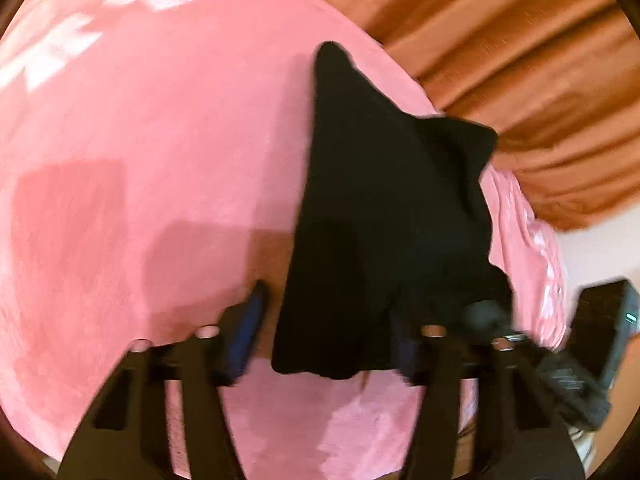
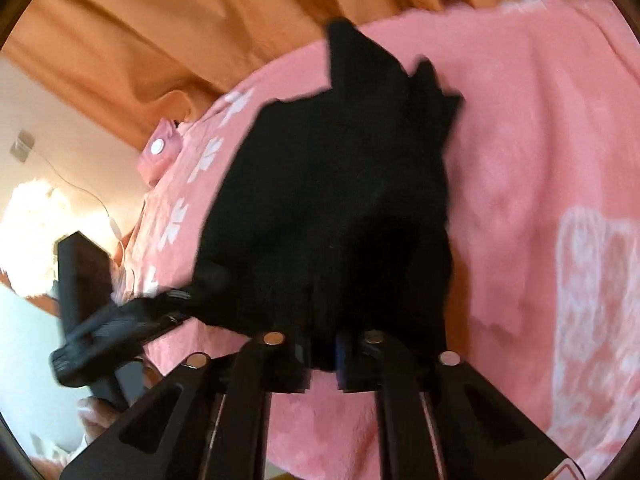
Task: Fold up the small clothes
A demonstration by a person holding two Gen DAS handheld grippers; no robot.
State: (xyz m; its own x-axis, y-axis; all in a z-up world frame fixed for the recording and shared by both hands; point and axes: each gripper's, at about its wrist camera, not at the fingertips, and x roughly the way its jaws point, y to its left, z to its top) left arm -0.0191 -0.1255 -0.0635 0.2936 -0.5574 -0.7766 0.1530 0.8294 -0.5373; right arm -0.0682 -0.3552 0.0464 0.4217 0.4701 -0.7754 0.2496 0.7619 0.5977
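Note:
A small black garment (image 1: 380, 200) hangs lifted over a pink fleece blanket (image 1: 140, 140). In the left wrist view my left gripper (image 1: 328, 320) has its jaws wide apart, with the cloth's lower edge draped between them; the left blue pad (image 1: 250, 320) is clear of the cloth. In the right wrist view the garment (image 2: 340, 200) fills the middle, and my right gripper (image 2: 322, 344) is shut on its near edge. The right gripper also shows at the right of the left wrist view (image 1: 568, 360), and the left gripper at the left of the right wrist view (image 2: 100, 332).
The pink blanket (image 2: 540, 160) has white flower prints and covers a bed. An orange curtain (image 1: 520, 60) hangs behind it, also in the right wrist view (image 2: 160, 40). A cream wall (image 2: 60, 120) with a socket and cable is at far left.

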